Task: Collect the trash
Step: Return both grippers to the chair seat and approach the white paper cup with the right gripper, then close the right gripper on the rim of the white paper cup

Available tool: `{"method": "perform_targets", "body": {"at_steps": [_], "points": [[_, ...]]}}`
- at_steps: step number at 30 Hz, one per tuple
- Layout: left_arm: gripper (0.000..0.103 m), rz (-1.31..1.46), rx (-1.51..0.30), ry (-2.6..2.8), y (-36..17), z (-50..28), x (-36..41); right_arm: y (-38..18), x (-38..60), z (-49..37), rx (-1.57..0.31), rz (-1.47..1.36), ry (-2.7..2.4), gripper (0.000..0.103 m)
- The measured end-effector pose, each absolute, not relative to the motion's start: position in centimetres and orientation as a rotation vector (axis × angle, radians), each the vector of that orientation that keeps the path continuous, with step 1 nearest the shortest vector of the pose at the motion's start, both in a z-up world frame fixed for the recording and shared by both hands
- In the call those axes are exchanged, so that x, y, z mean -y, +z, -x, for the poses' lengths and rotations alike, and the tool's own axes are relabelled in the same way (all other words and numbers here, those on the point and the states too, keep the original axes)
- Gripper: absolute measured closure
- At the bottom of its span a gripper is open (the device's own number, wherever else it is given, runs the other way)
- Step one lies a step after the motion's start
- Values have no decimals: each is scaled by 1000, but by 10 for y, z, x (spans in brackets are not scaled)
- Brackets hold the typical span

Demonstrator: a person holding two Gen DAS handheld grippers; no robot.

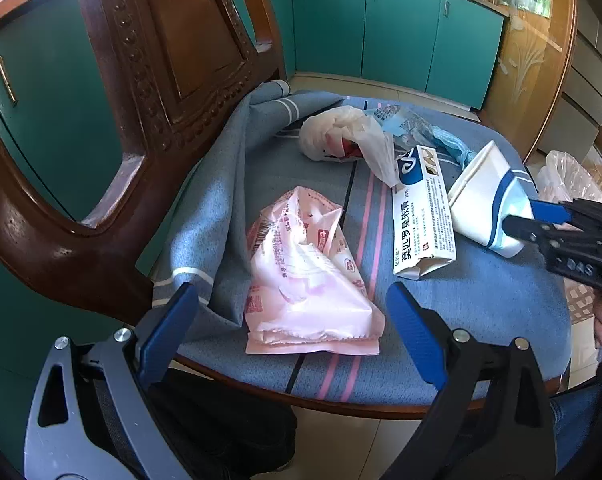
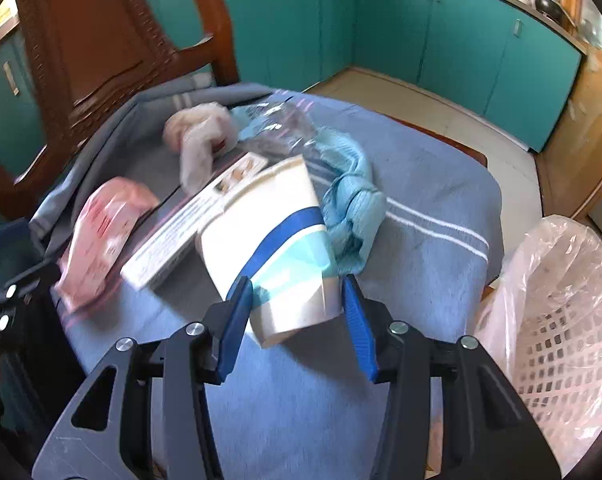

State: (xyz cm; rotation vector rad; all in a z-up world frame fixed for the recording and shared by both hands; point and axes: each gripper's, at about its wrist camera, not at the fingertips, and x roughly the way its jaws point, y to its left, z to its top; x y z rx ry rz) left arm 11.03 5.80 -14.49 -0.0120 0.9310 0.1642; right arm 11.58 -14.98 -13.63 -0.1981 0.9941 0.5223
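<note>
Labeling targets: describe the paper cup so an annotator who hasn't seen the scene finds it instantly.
Start at the wooden chair with the blue striped cushion. On the side nearest the lined white basket, the paper cup lies tipped over between the right gripper fingers. It is the only cone-shaped item, white with a dark blue band; the white box beside it is flat.

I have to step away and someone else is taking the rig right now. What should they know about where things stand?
Right gripper: jaws astride the base of the flattened paper cup on the chair cushion, not visibly clamped yet.
Left gripper: open, empty, pointing at the pink wrapper.
Also on the cushion: medicine box beside the cup, white plastic bag toward the chair back, blue cloth behind the cup, clear wrapper.
Lined basket stands on the floor to the right.
Done: nothing visibly binned.
Left: grip the cup, drop it in the basket, then the rest.
</note>
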Motion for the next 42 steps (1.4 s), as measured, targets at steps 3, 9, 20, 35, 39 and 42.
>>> {"method": "perform_targets", "body": {"at_steps": [3, 9, 20, 35, 39, 42], "points": [[8, 16, -931, 165, -145, -110, -58, -136, 152, -111, -1008, 207, 558, 54], [8, 17, -933, 163, -147, -110, -57, -137, 149, -100, -1016, 262, 599, 48], [7, 10, -945, 153, -150, -109, -53, -116, 163, -108, -898, 176, 530, 28], [7, -1, -954, 138, -151, -110, -50, -152, 157, -133, -1013, 73, 462, 30], [7, 4, -939, 141, -144, -108, -52, -159, 159, -132, -1050, 74, 472, 33], [6, 12, -926, 148, -140, -105, -54, -161, 161, -126, -1067, 95, 471, 33]]}}
